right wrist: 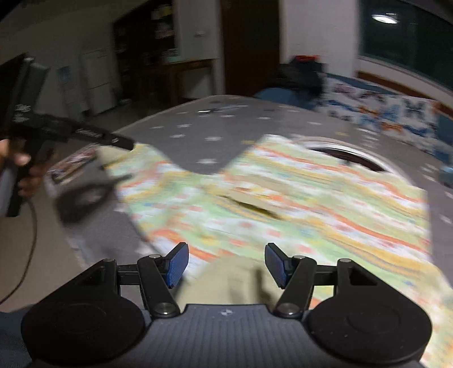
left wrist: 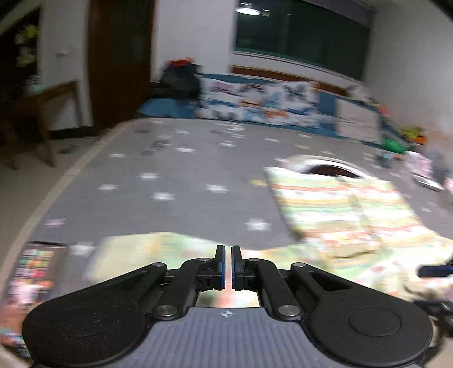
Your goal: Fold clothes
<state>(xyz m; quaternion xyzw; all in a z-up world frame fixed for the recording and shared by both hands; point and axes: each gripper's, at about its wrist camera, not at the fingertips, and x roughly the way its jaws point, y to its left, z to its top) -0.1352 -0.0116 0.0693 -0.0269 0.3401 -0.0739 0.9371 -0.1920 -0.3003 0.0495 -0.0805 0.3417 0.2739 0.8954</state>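
On one grey mat (right wrist: 198, 124) lies one striped shirt (right wrist: 283, 203) (blurred): left tongs (left wrist: 228, 252) clenched on its sleeve, right tongs (right wrist: 226, 264) released.

left gripper (left wrist: 228, 249) closed over striped garment (left wrist: 339, 209)

Both views were dim, lit from overhead by a round ceiling lamp whose reflection (left wrist: 247, 10) showed as a bright patch in the dark window (left wrist: 303, 34). Motion blur smeared the patterned garment (right wrist: 283, 198) and the grey star-printed mat (left wrist: 170, 175) in each view. Only the gripper bodies at the bottom stayed sharp. Fisheye distortion bowed the mat's border and the walls, and the corners fell into black vignette. Soft shadows lay beneath the right gripper's fingers (right wrist: 178, 264).
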